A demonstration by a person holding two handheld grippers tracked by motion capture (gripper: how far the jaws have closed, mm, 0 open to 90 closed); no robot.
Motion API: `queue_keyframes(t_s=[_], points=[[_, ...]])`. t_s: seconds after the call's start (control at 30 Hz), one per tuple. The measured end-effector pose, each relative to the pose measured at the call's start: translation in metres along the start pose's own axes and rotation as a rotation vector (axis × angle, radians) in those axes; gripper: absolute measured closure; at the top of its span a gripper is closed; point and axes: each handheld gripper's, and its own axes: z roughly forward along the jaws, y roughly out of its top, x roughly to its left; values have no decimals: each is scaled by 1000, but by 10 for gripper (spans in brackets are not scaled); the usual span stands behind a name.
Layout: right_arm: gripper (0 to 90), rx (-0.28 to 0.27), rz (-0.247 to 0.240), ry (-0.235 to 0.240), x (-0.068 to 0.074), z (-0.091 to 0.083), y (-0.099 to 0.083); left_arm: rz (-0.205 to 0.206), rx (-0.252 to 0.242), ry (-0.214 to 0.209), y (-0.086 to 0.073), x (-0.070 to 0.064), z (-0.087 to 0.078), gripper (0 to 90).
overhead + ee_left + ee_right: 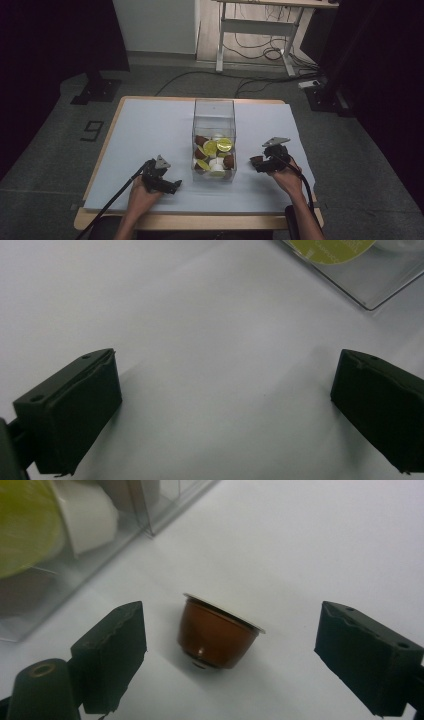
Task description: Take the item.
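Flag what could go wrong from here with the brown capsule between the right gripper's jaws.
The brown capsule lies tilted on its side on the white table cover, apart from both open jaws of the right gripper; a closing jaw may meet it first and roll or push it away. Its tapered wall could also let it squirt out. The clear box stands close by, so a lift and swing might clip its wall.

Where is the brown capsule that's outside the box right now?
The brown capsule lies on the white table cover, between the open jaws of the right gripper, just right of the clear box.
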Motion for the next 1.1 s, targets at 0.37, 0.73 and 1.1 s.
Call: queue_keyframes(t_s=[0.37,0.73,1.1], points=[[59,-18,25,7,7,-16,-10,1,0,1,0,0,0,0],[21,21,52,22,12,-6,-31,-1,-1,2,0,0,0,0],[5,106,54,43,12,13,-41,-1,0,0,0,0,0,0]])
